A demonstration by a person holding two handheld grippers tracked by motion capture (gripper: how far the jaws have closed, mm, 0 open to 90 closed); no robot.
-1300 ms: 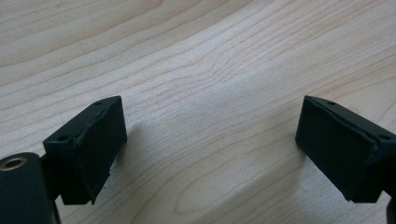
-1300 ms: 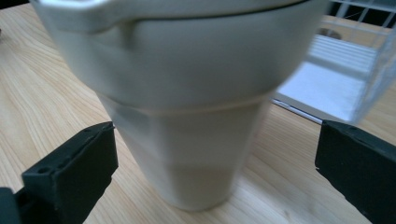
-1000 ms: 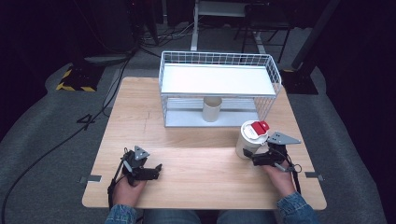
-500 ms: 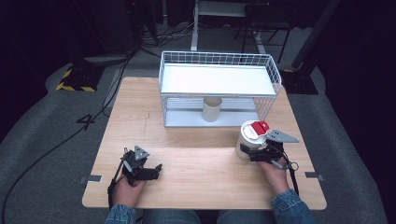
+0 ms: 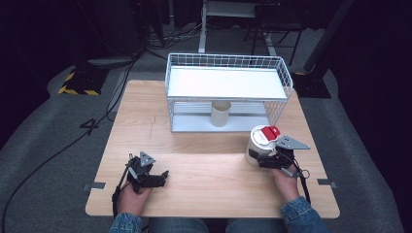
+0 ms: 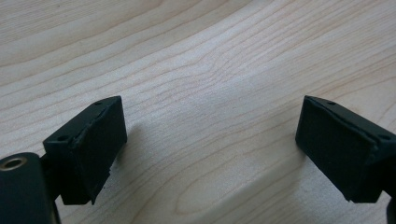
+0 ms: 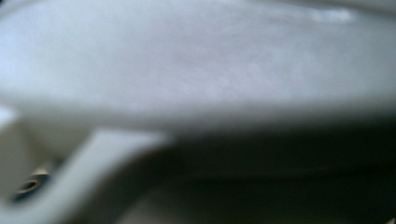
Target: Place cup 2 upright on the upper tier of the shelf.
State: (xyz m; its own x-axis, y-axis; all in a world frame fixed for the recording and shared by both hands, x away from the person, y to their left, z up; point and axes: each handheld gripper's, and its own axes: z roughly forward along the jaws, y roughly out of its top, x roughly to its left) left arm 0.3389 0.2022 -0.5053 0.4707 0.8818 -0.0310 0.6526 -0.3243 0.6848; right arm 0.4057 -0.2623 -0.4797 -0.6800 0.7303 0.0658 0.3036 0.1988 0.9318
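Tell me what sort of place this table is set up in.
Probably a lab or recording studio rather than a home: dark grey carpet with loose cables, a yellow-and-black hazard-striped base of some stand, and tape marks by the bare wooden table, which carries a white wire rack.

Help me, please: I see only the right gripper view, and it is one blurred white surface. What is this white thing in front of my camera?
Observer: It is a white container with a red flap on its lid, standing at the right of the table. The right gripper is at its near side. Its fingers have just been closing, but I cannot tell whether they press on it.
Operator: Where is my other gripper?
Observer: The left gripper rests on the table at the near left, fingers open, nothing between them.
Operator: Is something behind the container?
Observer: A white wire rack stands at the far edge, with a cream cup under its shelf.
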